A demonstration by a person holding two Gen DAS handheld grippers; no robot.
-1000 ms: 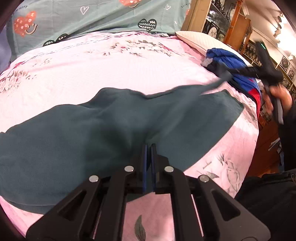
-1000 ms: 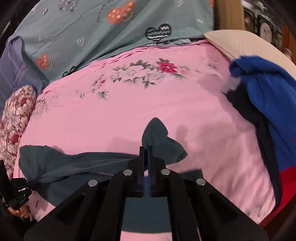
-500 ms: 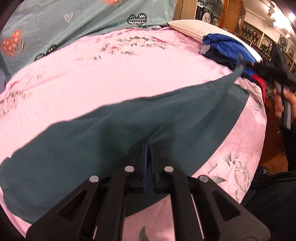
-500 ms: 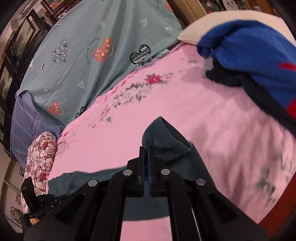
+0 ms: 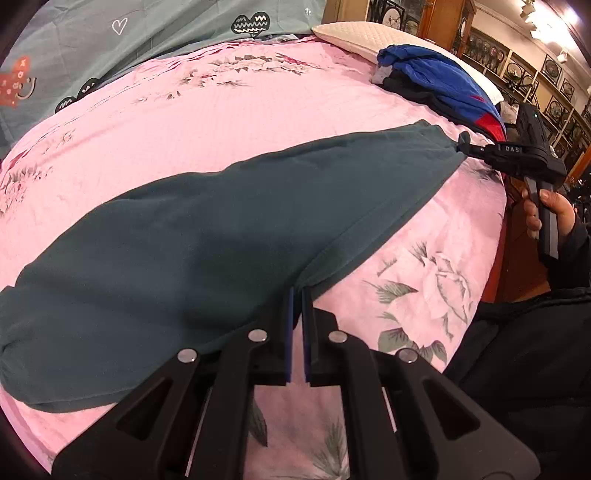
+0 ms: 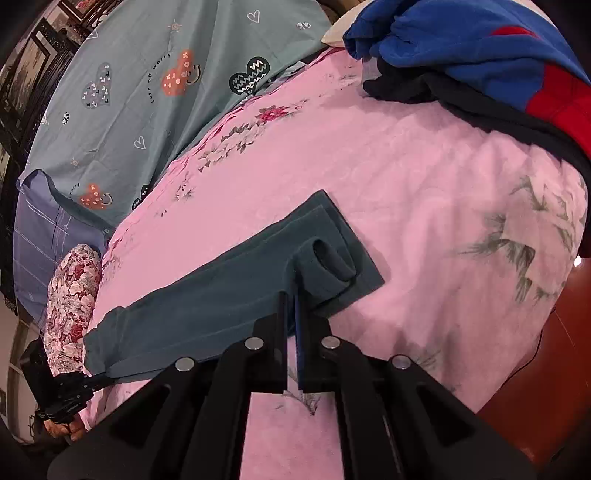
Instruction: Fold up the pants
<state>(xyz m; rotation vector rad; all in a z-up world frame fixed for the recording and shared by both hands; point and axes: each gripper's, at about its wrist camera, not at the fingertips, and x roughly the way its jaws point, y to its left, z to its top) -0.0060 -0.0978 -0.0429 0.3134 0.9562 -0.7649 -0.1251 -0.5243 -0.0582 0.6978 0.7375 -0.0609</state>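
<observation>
The dark teal pants (image 5: 229, 221) lie stretched flat across the pink floral bedspread (image 5: 221, 110), one leg laid over the other. My left gripper (image 5: 297, 291) is shut on the near edge of the pants at one end. My right gripper (image 6: 291, 295) is shut on the cuff end of the pants (image 6: 229, 288), where the fabric bunches in a small fold. The right gripper also shows in the left wrist view (image 5: 461, 146), pinching the far corner. The left gripper shows in the right wrist view (image 6: 99, 376) at the other end.
A pile of blue, black and red clothes (image 5: 439, 81) lies at the bed's far right, next to a white pillow (image 5: 354, 33). A teal heart-print quilt (image 6: 147, 85) and a floral pillow (image 6: 70, 310) lie along the far side. The bed edge drops to a wooden frame (image 6: 535, 350).
Both grippers have drawn the pants taut and lowered them. The lifted leg now lies flat on the other, where earlier it hung in the air.
</observation>
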